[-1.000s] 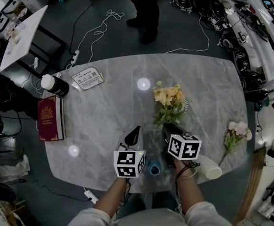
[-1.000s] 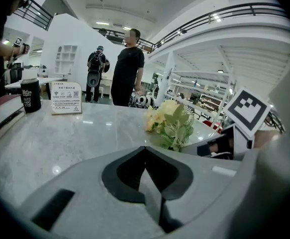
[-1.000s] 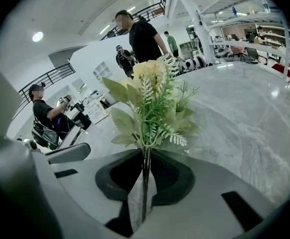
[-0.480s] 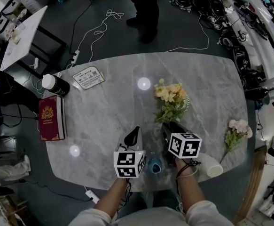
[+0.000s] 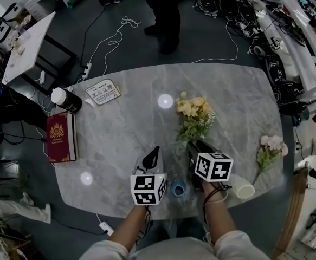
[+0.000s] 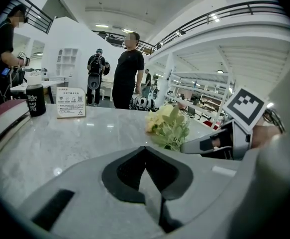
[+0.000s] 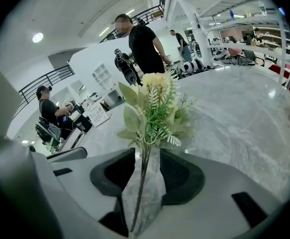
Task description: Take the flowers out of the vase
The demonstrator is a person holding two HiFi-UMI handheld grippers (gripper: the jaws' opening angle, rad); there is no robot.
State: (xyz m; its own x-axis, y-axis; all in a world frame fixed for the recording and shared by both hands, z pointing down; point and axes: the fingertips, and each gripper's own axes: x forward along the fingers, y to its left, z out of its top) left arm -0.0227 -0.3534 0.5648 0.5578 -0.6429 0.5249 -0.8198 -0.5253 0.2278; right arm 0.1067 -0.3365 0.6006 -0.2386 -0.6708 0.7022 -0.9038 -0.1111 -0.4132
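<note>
Yellow flower bunch (image 5: 194, 112) lies with its stem running back between the right tongs (image 7: 147, 171), which have just been opening and aren't squeezing it, while the left tongs (image 6: 145, 176) sit clenched on nothing.

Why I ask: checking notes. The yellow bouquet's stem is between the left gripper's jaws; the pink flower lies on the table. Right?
No: the right gripper view shows the yellow bouquet's stem between the right gripper's jaws, which have just been opening. The pink flower lies on the table.
</note>
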